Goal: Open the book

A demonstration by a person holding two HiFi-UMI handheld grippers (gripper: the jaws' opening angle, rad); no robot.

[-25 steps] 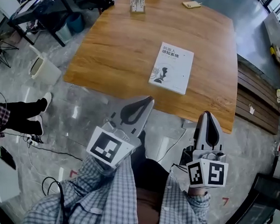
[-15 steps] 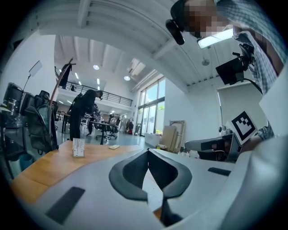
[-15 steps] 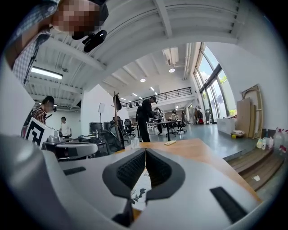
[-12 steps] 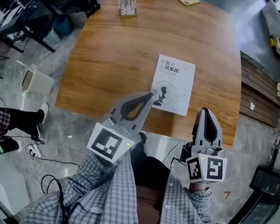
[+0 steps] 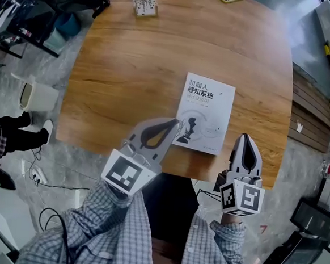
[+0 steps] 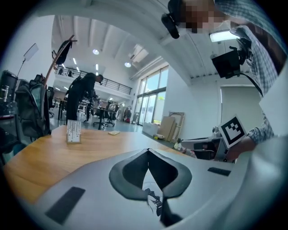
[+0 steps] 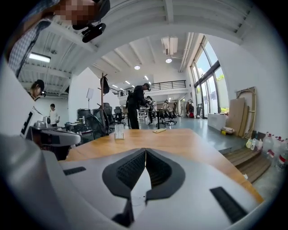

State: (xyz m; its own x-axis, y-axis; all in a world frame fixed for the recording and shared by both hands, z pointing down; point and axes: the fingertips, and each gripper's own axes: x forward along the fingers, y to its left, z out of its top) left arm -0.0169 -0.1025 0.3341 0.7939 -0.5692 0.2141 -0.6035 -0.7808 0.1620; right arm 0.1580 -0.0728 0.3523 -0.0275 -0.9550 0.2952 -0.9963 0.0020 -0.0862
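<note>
Both grippers are empty, each with its jaws pressed tip to tip. One closed paperback [image 5: 205, 113] lies flat, cover up, on the wooden table [image 5: 124, 68]. It is just ahead of the left gripper [image 5: 175, 124], whose tip is at the near left corner; contact cannot be judged. The right gripper [image 5: 244, 138] hangs short of the near right corner, off the table's edge. The paperback looks thin and light, with a glossy, bendable cover, so a push would likely slide it. Its spine probably runs along the left gripper's side. The free edge, ahead and left of the right gripper, is where to lift.
</note>
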